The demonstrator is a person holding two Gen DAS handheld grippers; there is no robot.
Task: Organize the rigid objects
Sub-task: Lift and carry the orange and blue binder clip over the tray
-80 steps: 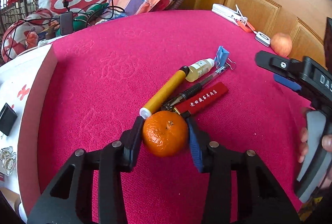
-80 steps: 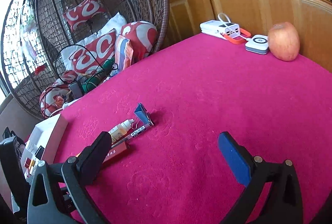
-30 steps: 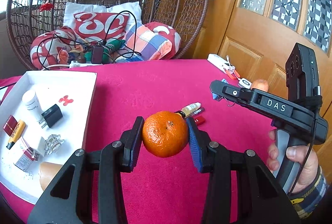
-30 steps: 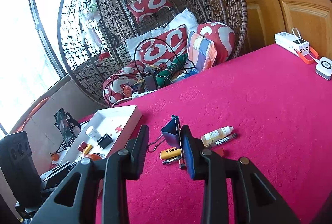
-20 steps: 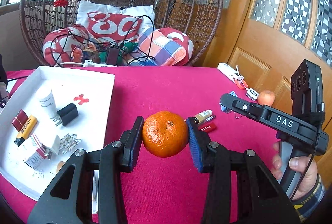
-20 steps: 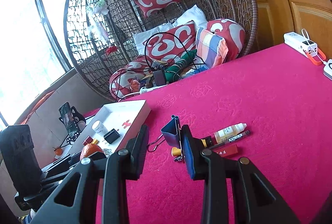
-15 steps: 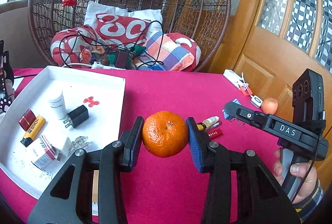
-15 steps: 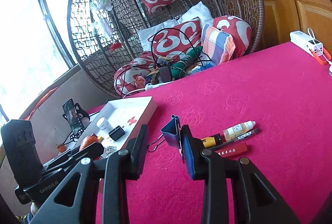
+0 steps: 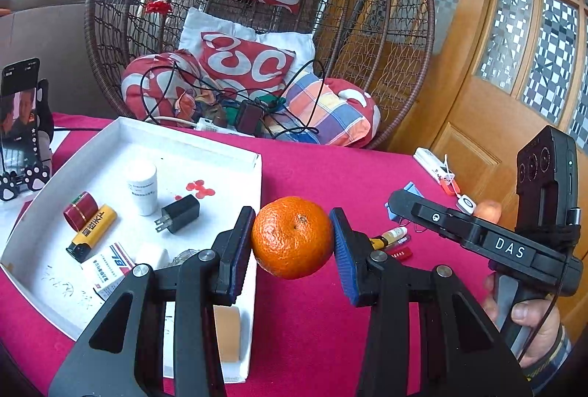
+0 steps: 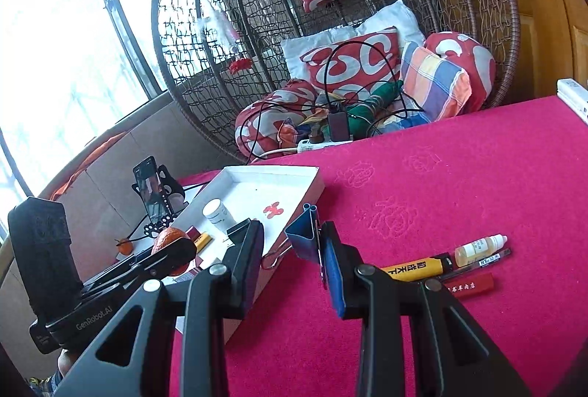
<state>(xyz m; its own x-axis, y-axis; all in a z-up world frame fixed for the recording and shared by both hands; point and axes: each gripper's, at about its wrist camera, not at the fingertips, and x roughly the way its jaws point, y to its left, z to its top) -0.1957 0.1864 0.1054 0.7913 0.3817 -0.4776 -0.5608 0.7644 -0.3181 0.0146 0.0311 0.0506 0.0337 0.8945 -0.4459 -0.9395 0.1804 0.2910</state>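
My left gripper [image 9: 293, 239] is shut on an orange mandarin [image 9: 292, 237] and holds it in the air beside the right edge of the white tray [image 9: 253, 184]. My right gripper [image 10: 293, 250] is shut on a blue binder clip [image 10: 304, 238], held above the red cloth near the tray's [image 10: 316, 182] corner. The tray holds a white bottle [image 9: 141, 186], a black plug [image 9: 178, 217], a yellow lighter [image 9: 92, 231] and small boxes. A yellow marker [image 10: 411, 266], a dropper bottle [image 10: 479, 247], a pen and a red stick [image 10: 466, 284] lie on the cloth.
A phone on a stand [image 9: 20, 125] is left of the tray. A wicker hanging chair with cushions and cables [image 9: 257, 66] is behind the table. A white power bank [image 9: 433, 169], a small white device and an apple [image 9: 487, 209] lie at the far right by the wooden door.
Both grippers have lifted and swung left toward the tray, the left one with the mandarin, the right one now holding the binder clip it took from the cloth.
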